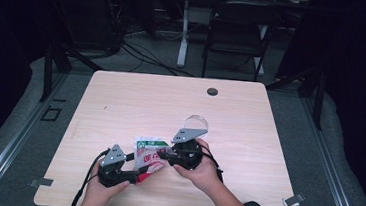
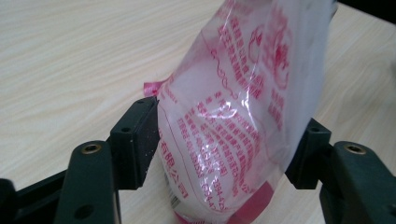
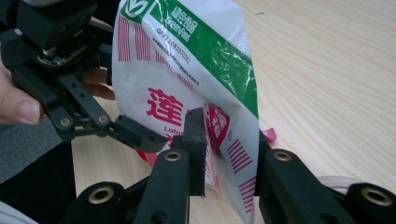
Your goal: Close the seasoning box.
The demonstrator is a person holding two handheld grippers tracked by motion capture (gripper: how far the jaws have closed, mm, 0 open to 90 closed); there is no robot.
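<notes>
Your left gripper (image 1: 132, 175) had its jaws spread around the bag's lower end, pads not squeezing. The plastic bag (image 1: 149, 155) stood just above the table (image 1: 250, 119), between both tools. Your right gripper (image 1: 162, 155) was clamped on its edge.

Bag (image 2: 243, 116) cut off at top and bottom edges in left gripper view; print seen from behind through the film, too blurred to read. Far edge of bag hidden behind right gripper's (image 3: 229, 154) jaw in right gripper view, bag's top cropped by the frame. Left gripper (image 3: 70, 79) cropped at that view's upper left, with a hand (image 3: 16, 105) cut at the left edge. From above, lettering on bag too small to tell. Small dark round thing (image 1: 212, 91) on worktop (image 1: 249, 129) too small to identify. Clear curved object (image 1: 197, 121) partly hidden behind right gripper's grey plate (image 1: 188, 135).
</notes>
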